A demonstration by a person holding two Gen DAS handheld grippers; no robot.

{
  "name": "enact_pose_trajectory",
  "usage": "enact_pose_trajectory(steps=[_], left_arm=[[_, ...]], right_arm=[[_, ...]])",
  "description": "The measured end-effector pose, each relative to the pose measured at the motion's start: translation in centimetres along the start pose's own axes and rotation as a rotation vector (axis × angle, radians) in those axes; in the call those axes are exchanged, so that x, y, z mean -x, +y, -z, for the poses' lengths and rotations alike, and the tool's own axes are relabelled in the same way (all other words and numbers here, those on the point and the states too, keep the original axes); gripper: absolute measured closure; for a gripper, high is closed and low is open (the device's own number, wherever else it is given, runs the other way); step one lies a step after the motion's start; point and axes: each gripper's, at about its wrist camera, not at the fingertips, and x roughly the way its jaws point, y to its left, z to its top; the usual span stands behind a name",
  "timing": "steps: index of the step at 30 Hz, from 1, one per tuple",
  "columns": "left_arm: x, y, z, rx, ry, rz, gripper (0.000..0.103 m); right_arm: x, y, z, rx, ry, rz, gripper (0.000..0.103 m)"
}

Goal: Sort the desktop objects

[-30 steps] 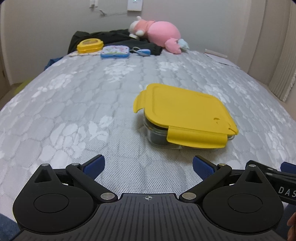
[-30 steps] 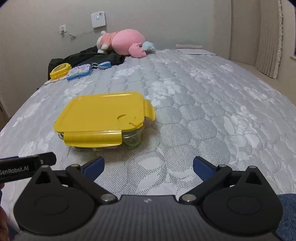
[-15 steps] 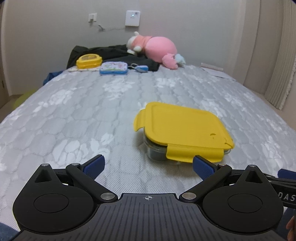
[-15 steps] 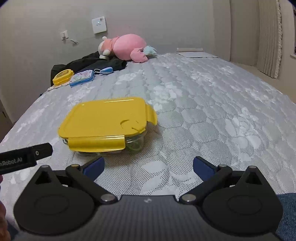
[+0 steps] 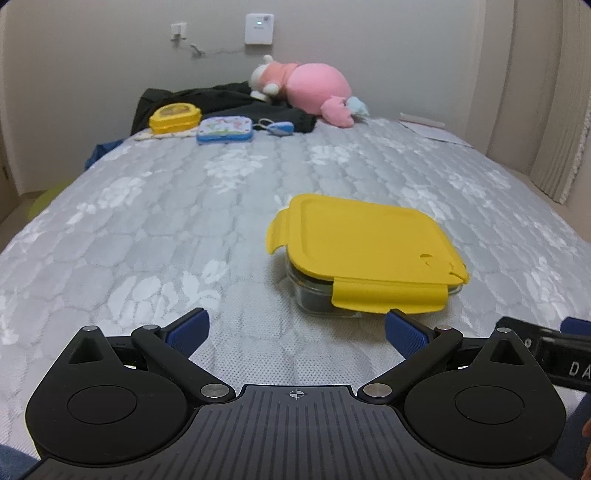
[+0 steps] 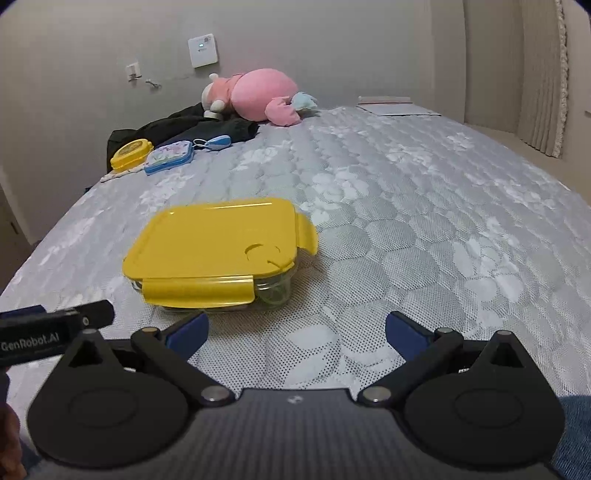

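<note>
A: How do the jaws stand?

B: Spread wide on both the left gripper and right gripper, nothing between them.

A: And the task's thing?

B: The clear glass container with a yellow snap-on lid lies on the grey quilted mattress, just ahead of both grippers, untouched.

A: Anything around it?

B: Well apart, at the far end: a small yellow box, a flat blue case, dark clothing, a pink plush toy. Beige wall behind, with a white wall panel.
</note>
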Motion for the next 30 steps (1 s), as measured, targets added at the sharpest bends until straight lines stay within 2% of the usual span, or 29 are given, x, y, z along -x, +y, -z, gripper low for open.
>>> enact_pose_trajectory(steps=[8,11,15,20,24,30], left_arm=[[0.0,-0.8,0.0,-0.033,-0.001,-0.022,0.000],[-0.5,-0.7,0.1,-0.019,0.025,-0.001,0.000],[-0.9,-0.8,0.2,-0.019,0.048,-0.009,0.000],[-1.7,-0.9,0.4,-0.012,0.097,-0.014,0.000],[-2.2,-0.5,0.5,0.014,0.138,0.006,0.000],[-2.9,-0.7,0.7,-0.001,0.165,-0.009,0.000]], right_arm=[[-0.4,0.3,-0.1,0.010,0.007,-0.014,0.000],[-1.1,0.5,0.2,0.022,0.035,-0.009,0.000],[-2.3,0.4,0.8,0.007,0.103,-0.009,0.000],[-2.8,0.6,1.2,0.022,0.120,0.021,0.000],[-2.8,0.2,1.1,0.002,0.114,0.014,0.000],[-3.3,0.0,1.0,-0.012,0.126,0.013,0.000]])
